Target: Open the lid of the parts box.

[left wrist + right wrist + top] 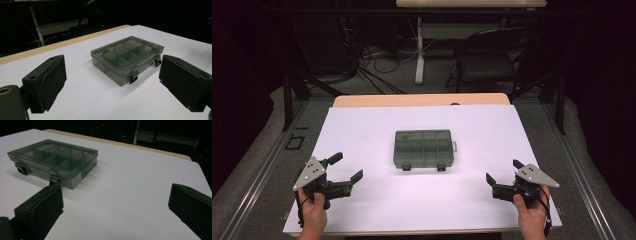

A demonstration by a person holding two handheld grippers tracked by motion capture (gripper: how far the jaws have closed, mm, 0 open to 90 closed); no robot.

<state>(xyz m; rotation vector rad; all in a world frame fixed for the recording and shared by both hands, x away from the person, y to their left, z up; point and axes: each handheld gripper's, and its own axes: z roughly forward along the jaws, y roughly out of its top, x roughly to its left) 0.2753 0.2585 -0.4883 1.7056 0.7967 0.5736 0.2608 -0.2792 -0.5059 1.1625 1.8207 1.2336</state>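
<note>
Your left gripper [346, 167] sits released, jaws spread wide, near the table's [362, 130] front left. Your right gripper [503, 171] is likewise spread and empty at the front right. The closed compartment box [424, 149] lies mid-table between them, latches facing you.

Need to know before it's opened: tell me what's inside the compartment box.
Through the closed clear lid of the compartment box, only dividers and empty-looking compartments show. The front compartments, behind the two latches, are too dim to judge.

Black chair [486, 59] behind white table [362, 130].
</note>
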